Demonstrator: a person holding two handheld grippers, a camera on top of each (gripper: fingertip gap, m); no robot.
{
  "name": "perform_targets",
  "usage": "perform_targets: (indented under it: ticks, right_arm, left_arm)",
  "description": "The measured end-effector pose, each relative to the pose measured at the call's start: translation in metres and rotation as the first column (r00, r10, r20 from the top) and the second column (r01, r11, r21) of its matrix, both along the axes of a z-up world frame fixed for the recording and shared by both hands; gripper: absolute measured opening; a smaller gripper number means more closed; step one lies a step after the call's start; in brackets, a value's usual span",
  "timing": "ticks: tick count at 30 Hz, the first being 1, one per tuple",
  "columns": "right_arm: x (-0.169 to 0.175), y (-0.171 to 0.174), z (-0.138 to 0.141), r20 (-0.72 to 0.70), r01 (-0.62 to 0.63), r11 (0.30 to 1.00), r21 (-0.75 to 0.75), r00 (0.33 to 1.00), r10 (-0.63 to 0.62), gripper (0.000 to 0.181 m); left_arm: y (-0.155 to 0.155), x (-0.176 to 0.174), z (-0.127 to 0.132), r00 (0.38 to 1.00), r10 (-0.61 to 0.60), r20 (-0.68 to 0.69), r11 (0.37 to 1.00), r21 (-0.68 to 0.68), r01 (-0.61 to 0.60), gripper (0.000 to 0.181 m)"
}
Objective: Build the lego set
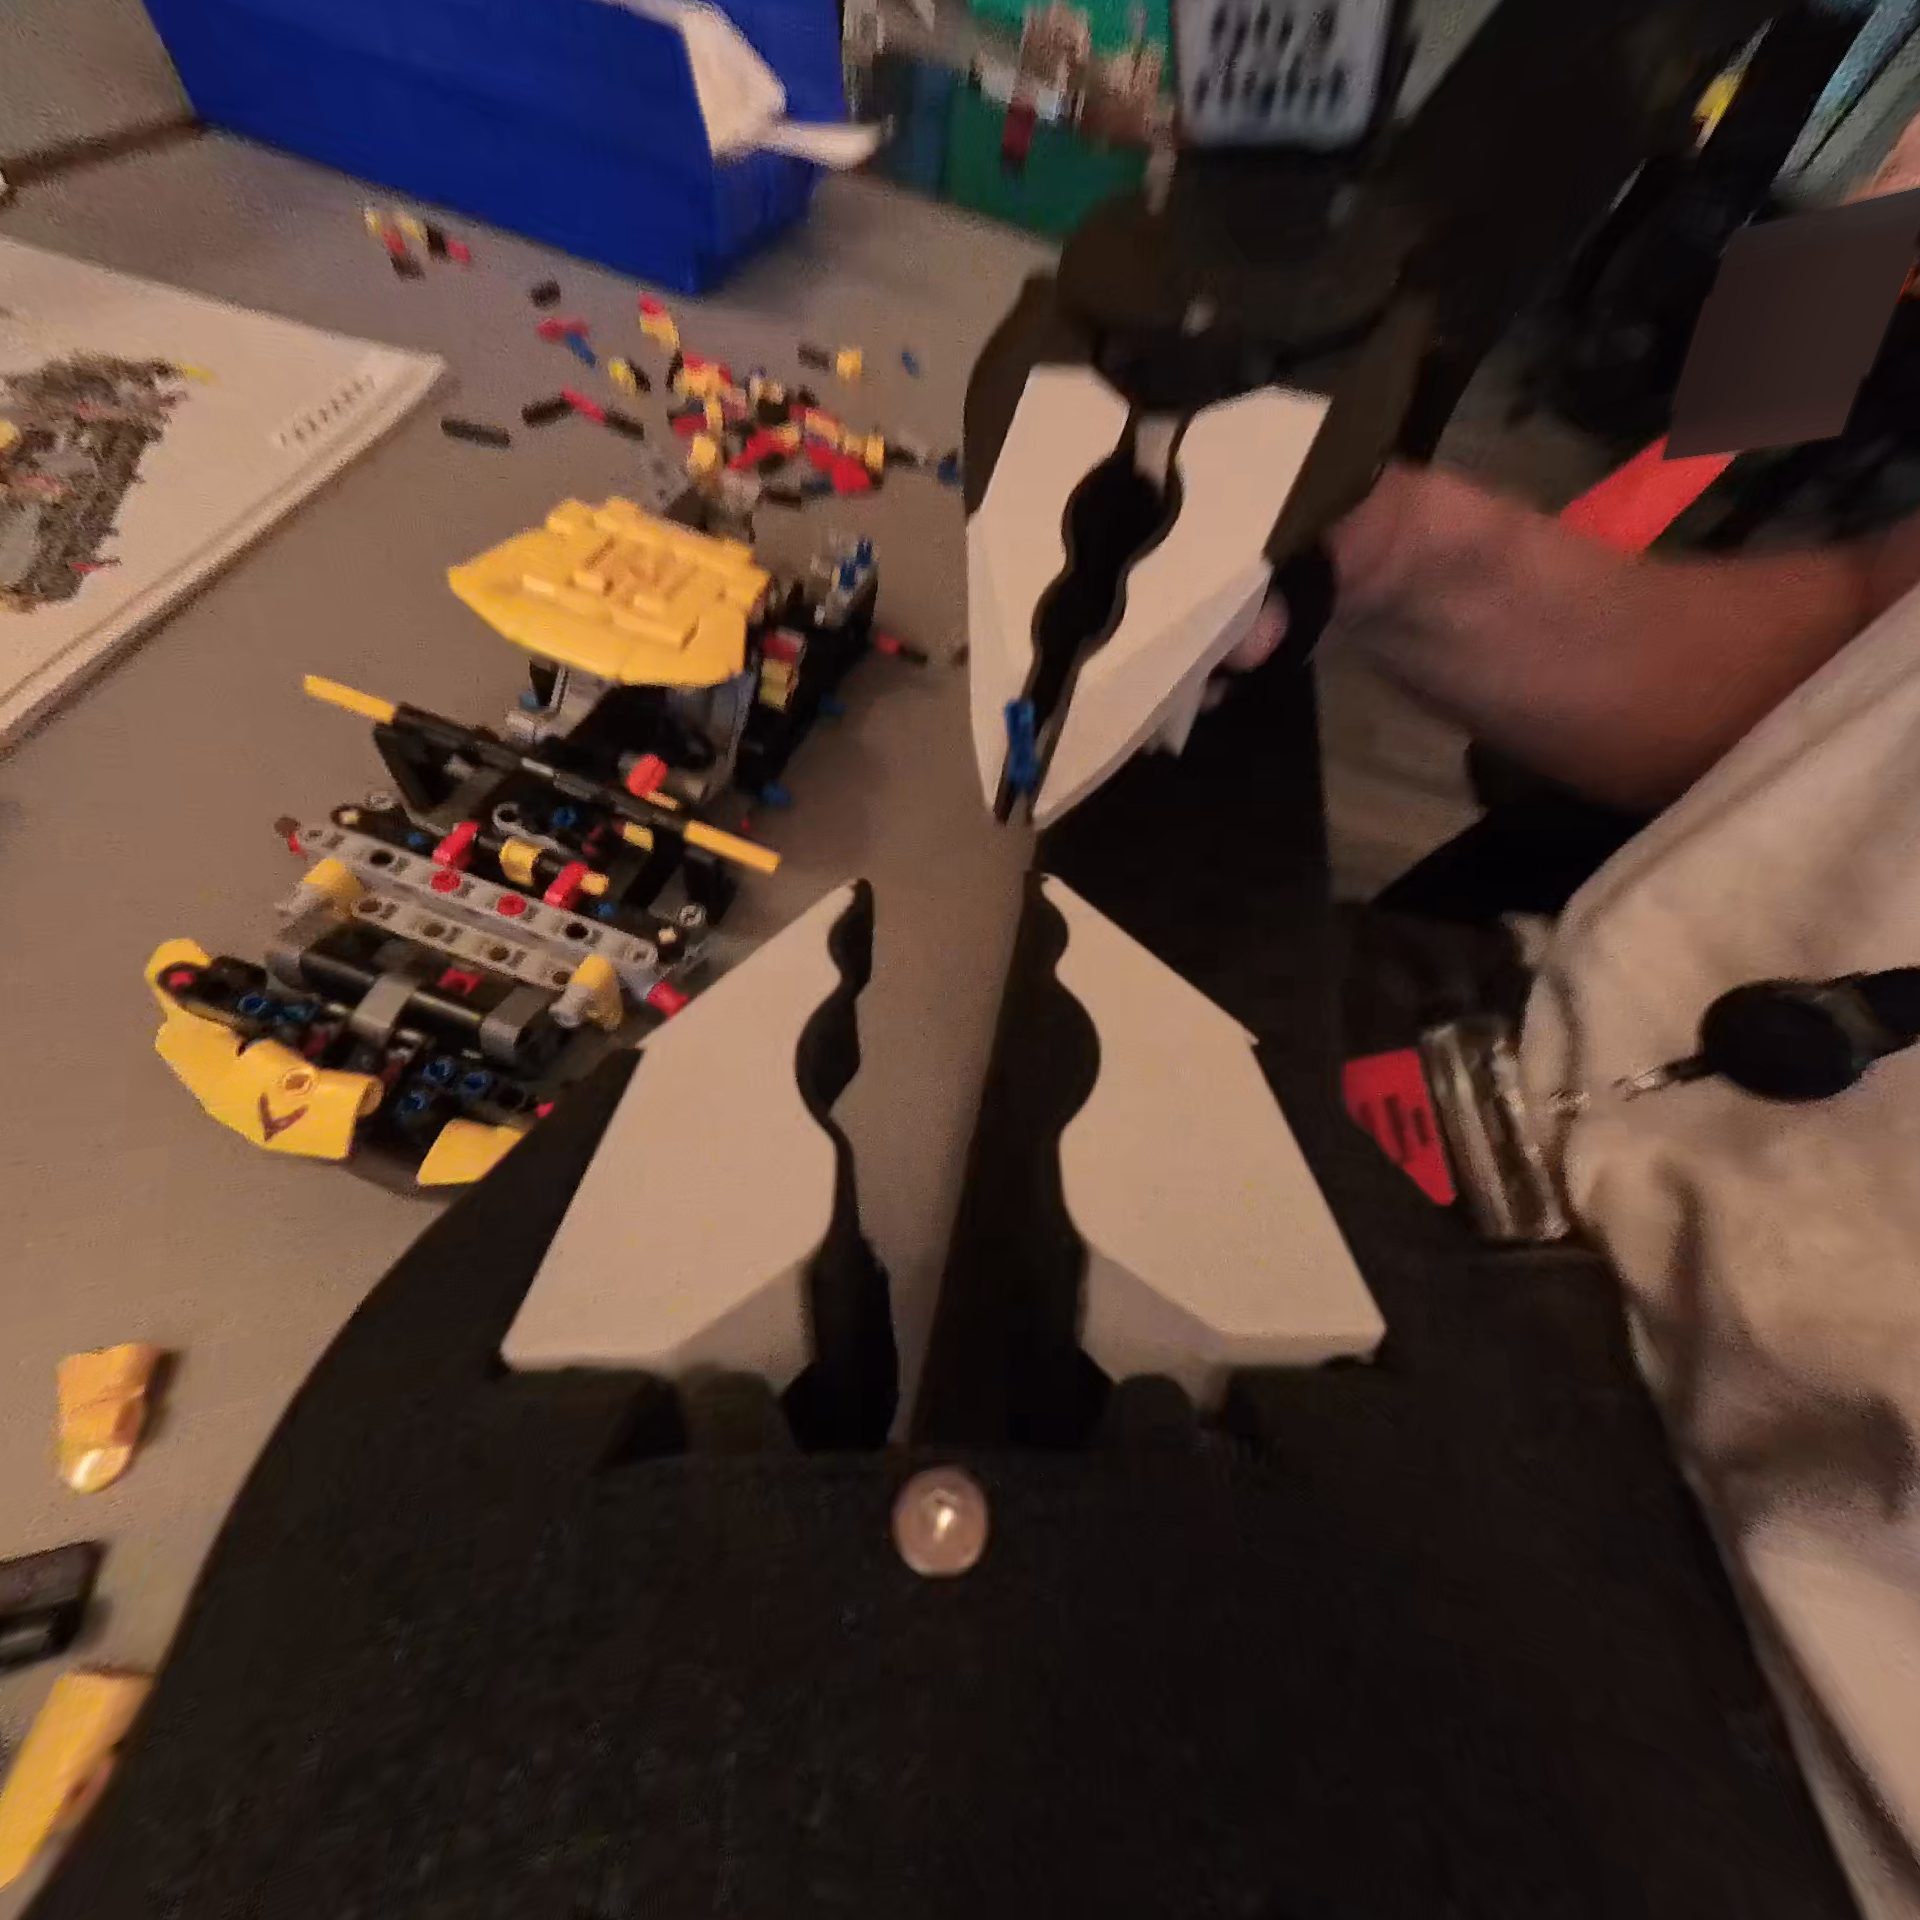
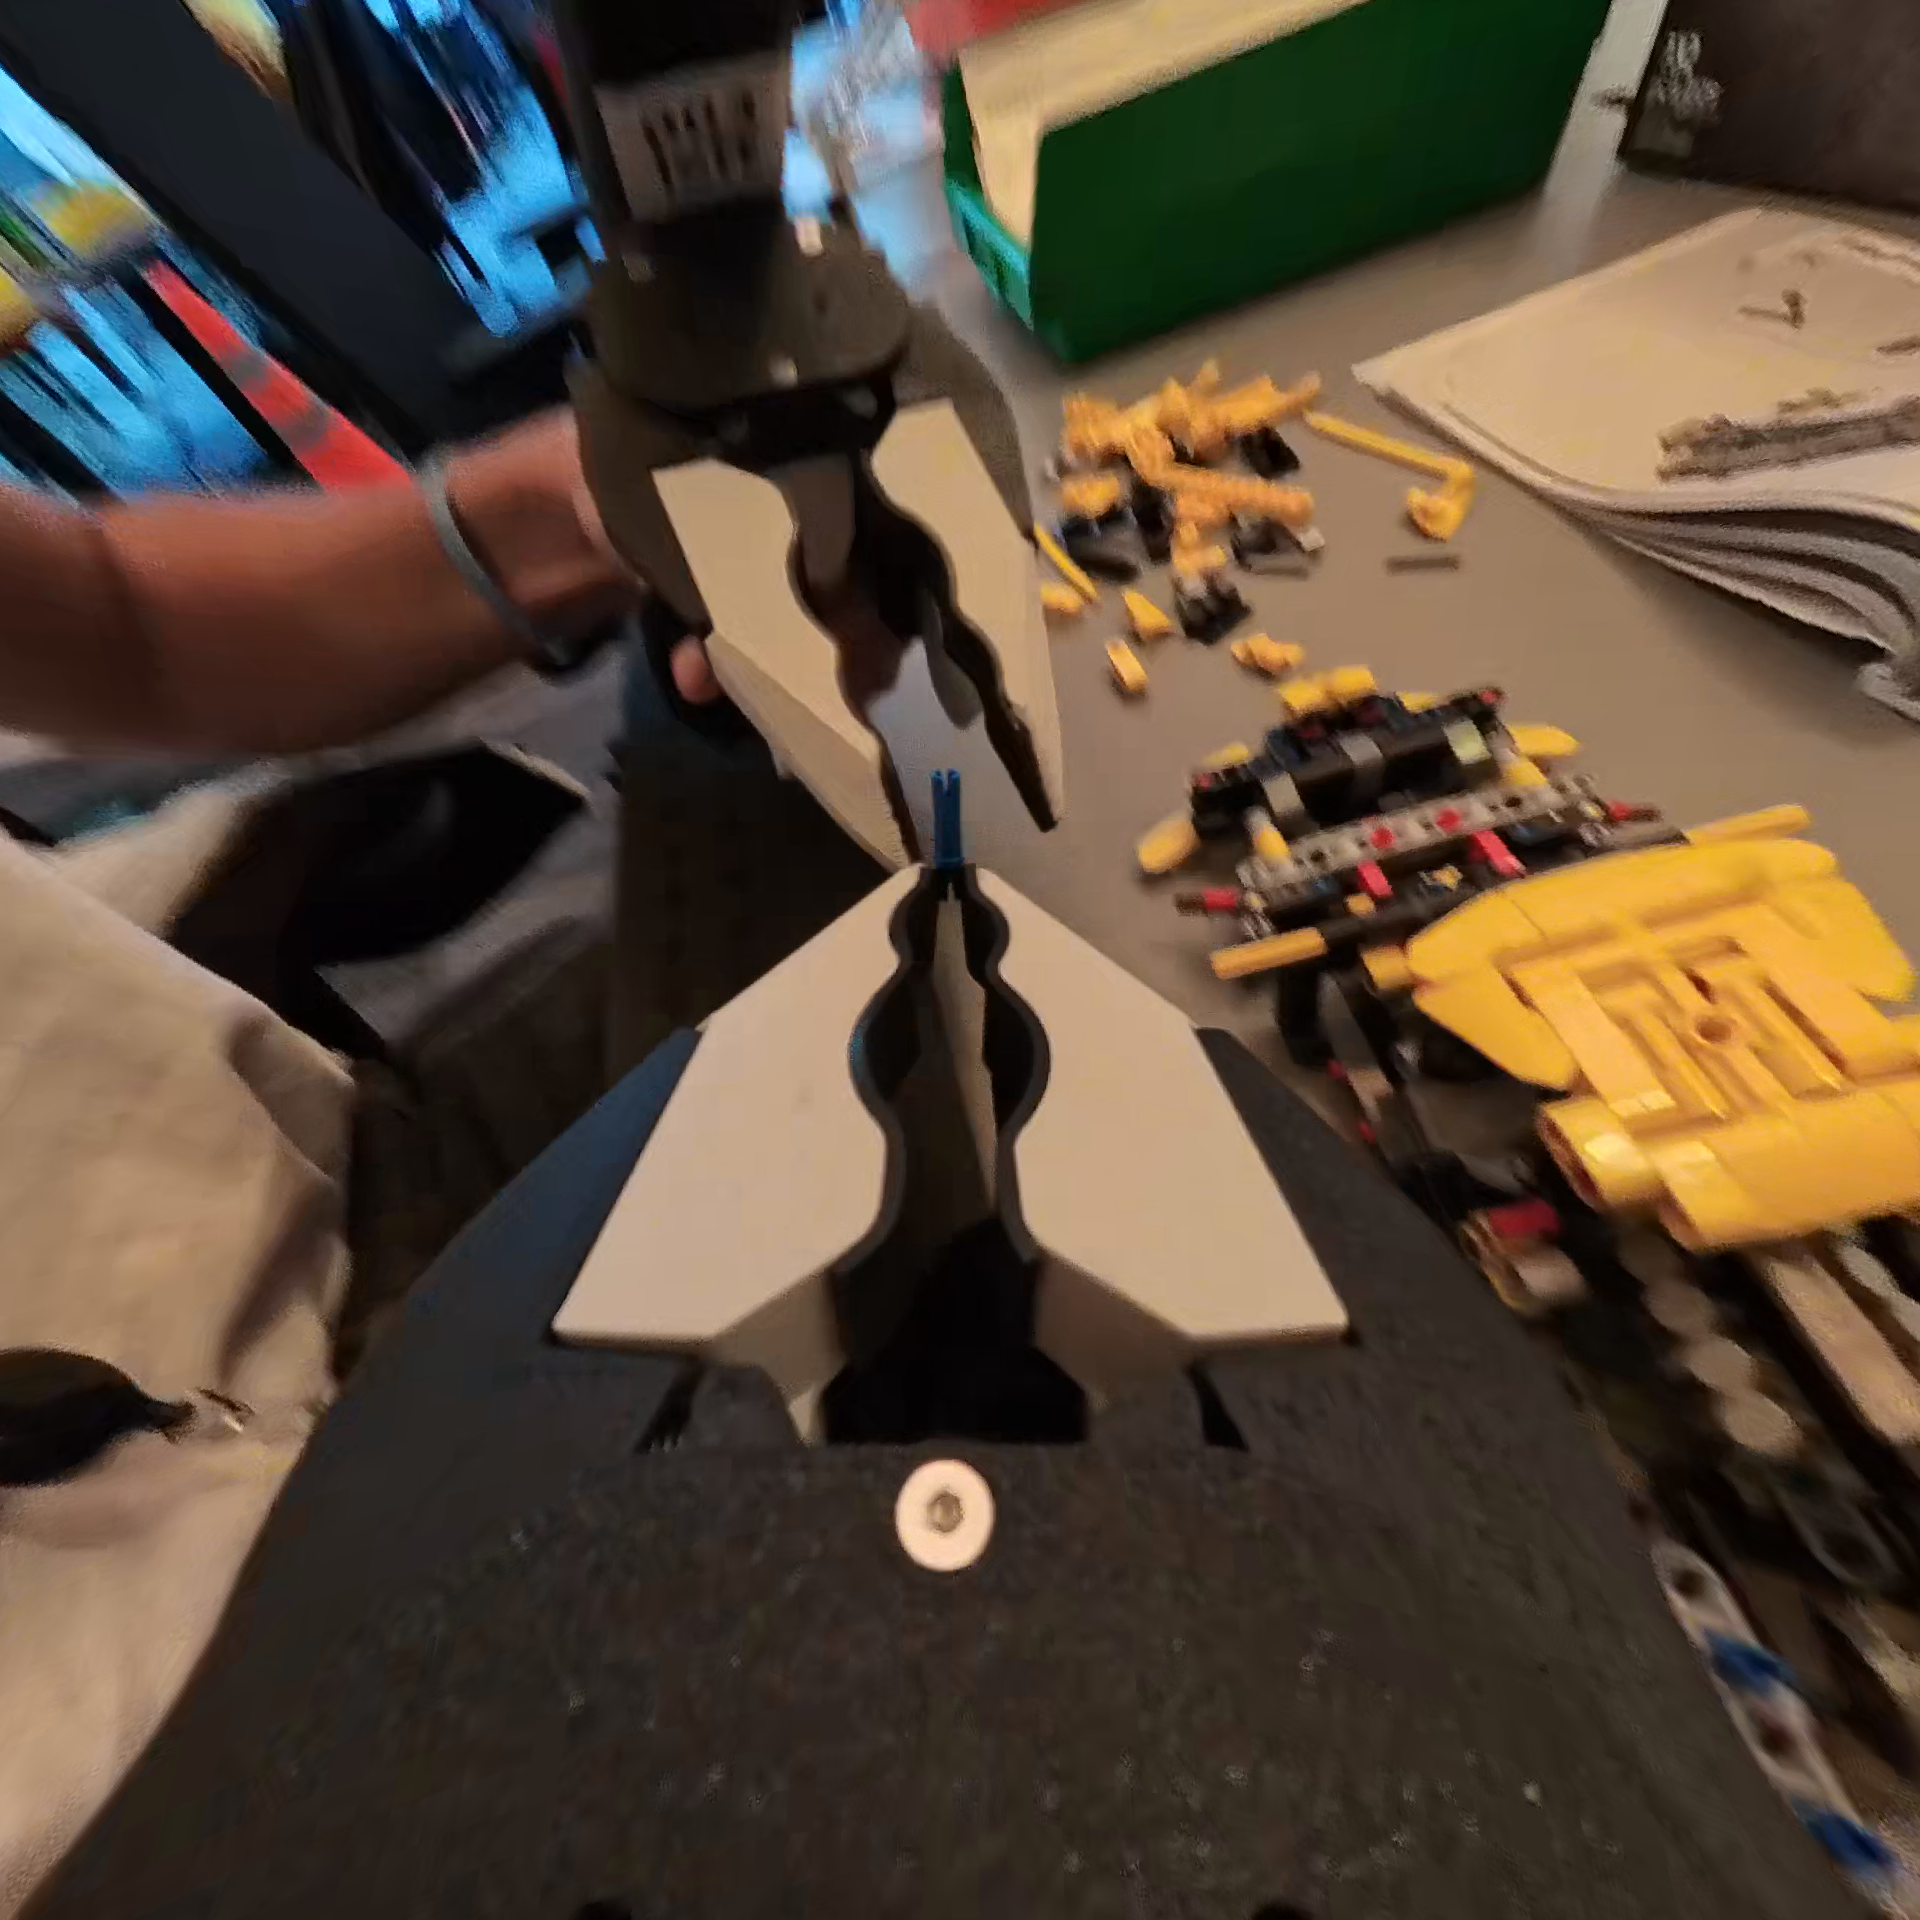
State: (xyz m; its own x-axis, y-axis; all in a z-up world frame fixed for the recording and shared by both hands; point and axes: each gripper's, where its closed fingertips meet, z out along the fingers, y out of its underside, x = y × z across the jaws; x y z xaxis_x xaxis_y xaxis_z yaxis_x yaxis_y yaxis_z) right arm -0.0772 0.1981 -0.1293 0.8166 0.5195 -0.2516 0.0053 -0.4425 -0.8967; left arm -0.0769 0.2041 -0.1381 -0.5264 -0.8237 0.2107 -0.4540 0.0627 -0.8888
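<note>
Blue, tiny and thin: a lego pin [image 2: 945,821] is pinched at the very tips of the right hand-held gripper [image 2: 943,883], whose fingers are squeezed nearly together on it, w/ most of the pin poking out past the tips. The left hand-held gripper [image 1: 945,883] has its fingers apart w/ a small gap and holds nothing. The 2 grippers point at each other, tips very close, up above the near edge of the grey desk [image 1: 125,1226]. In the right wrist view the left one's tips sit on both sides of the pin's far end, but I can't tell if they touch it. The half-built yellow & black lego car [image 1: 468,873] sits on the desk, just beside the grippers, on the left in the left wrist view. It has a yellow roof [image 1: 613,592] and a yellow front bumper [image 1: 260,1091]. A pile of loose pieces [image 1: 748,416], yellow, red & black, lies behind the car. The open booklet [image 1: 156,468] lies flat next to it. A blue bin [image 1: 468,125] and a green box [image 2: 1247,166] stand at the back of the desk. A few more yellow parts [image 1: 104,1403] lie near the desk's front edge. A person's hand [image 2: 520,551] holds the left gripper's handle.
</note>
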Motion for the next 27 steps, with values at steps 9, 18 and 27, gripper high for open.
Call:
perform_targets:
  ticks: [9,18,27]
  right_arm:
    - [-0.043,0.023,0.031,-0.251,-0.048,0.994,0.102,0.965,0.073,0.003]
    - [-0.040,0.027,0.039,-0.383,-0.072,0.997,0.011,0.921,0.070,0.035]
    - [-0.034,0.042,0.036,-0.313,0.044,0.993,-0.109,0.947,-0.076,0.016]
  left_arm:
    - [0.000,-0.026,0.059,0.980,0.096,0.176,0.928,-0.372,-0.024,0.010]
    - [0.029,-0.029,0.046,0.941,0.199,0.272,0.936,0.232,-0.265,0.004]
    - [0.035,-0.024,0.036,0.934,0.139,0.330,0.569,0.745,-0.348,0.004]
